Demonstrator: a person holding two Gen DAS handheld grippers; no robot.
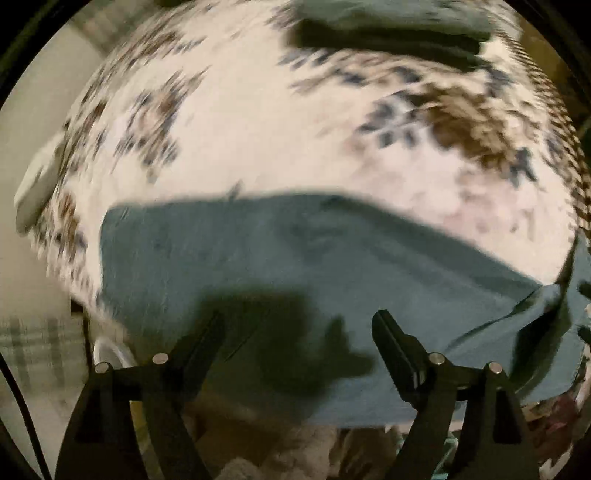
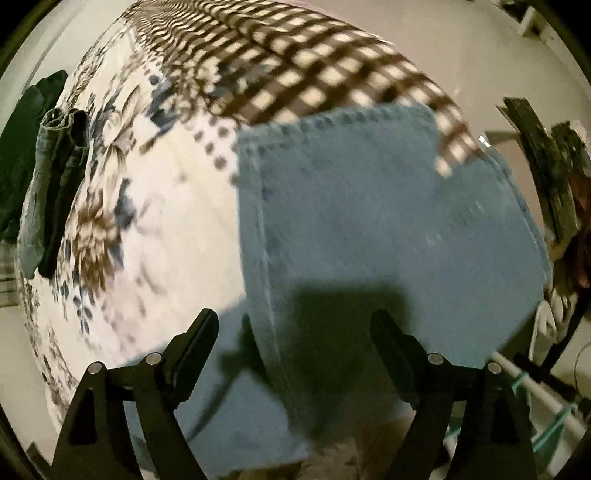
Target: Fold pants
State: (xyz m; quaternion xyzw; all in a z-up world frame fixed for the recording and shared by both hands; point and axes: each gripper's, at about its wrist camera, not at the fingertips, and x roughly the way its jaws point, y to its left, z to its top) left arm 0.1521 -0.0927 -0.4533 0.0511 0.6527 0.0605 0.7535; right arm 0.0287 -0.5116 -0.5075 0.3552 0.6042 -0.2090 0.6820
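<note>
Light blue denim pants lie flat on a bed with a white floral cover. In the right wrist view they fill the middle and right, with a stitched seam running down their left side. My right gripper hovers open and empty above their near part. In the left wrist view the pants stretch across the lower half, with a raised fold at the right. My left gripper is open and empty above them, casting a dark shadow.
A dark green folded garment lies at the bed's far left in the right wrist view and shows at the top of the left wrist view. A brown checked band runs along the cover's far side. A white rail stands lower right.
</note>
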